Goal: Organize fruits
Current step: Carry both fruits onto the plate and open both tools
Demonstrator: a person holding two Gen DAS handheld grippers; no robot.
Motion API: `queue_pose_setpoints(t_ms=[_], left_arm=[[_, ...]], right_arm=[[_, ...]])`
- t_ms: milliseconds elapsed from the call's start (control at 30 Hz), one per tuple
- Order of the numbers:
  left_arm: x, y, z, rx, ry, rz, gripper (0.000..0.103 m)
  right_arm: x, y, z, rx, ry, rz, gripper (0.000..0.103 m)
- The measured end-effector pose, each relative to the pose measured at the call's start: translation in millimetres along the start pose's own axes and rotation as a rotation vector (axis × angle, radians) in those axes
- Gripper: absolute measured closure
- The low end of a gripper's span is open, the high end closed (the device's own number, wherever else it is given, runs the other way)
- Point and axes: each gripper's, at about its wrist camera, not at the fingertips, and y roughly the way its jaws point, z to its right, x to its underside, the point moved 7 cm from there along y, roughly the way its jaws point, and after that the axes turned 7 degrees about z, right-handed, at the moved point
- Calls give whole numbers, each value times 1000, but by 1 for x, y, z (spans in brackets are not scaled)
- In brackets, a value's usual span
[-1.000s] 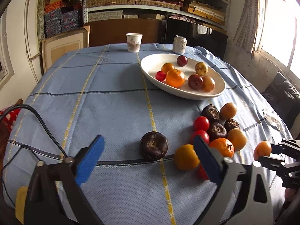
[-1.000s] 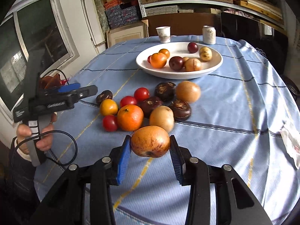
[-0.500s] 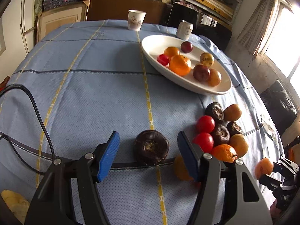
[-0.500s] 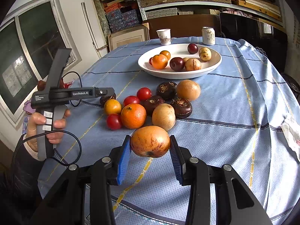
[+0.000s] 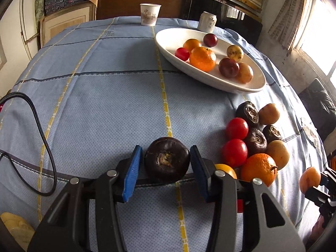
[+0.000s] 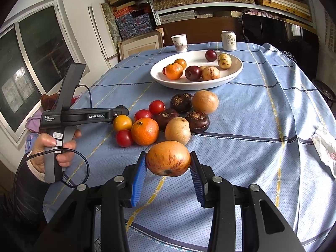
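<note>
My left gripper [image 5: 166, 163] has its blue pads on both sides of a dark brown round fruit [image 5: 167, 162] that rests on the blue tablecloth; the pads sit at its sides. My right gripper [image 6: 168, 163] is shut on an orange-brown fruit [image 6: 168, 161] and holds it above the cloth; it also shows in the left wrist view [image 5: 309, 179]. A white oval dish [image 5: 210, 79] with several fruits stands beyond. A loose pile of tomatoes, oranges and dark fruits [image 6: 163, 119] lies between the dish and my grippers.
A paper cup [image 5: 150, 14] and a drinks can [image 5: 207, 22] stand at the table's far edge. A black cable [image 5: 42, 130] runs over the cloth on the left. A crumpled wrapper [image 6: 324, 147] lies on the right. Shelves with boxes fill the back wall.
My left gripper has moved forward over the dark fruit and narrowed from wide open to closing around it. My right gripper has held its fruit nearly still.
</note>
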Motion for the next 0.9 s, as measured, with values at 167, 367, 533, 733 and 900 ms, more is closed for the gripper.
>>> queue_pose_setpoints(t_ms=[167, 367, 533, 733, 900], left_arm=[[2, -4, 1, 4, -12, 1, 62], [-17, -29, 4, 47, -31, 33, 62], [-71, -50, 23, 94, 32, 109, 62], [-142, -21, 53, 89, 88, 157, 62], [-175, 33, 69, 85, 90, 112, 62]], right_arm=[[-2, -2, 3, 0, 6, 7, 62], [-20, -4, 8, -12, -13, 11, 62], [-68, -3, 17, -6, -38, 74, 62], [-137, 45, 49, 8, 20, 136, 62], [-163, 97, 73, 40, 45, 117, 62]])
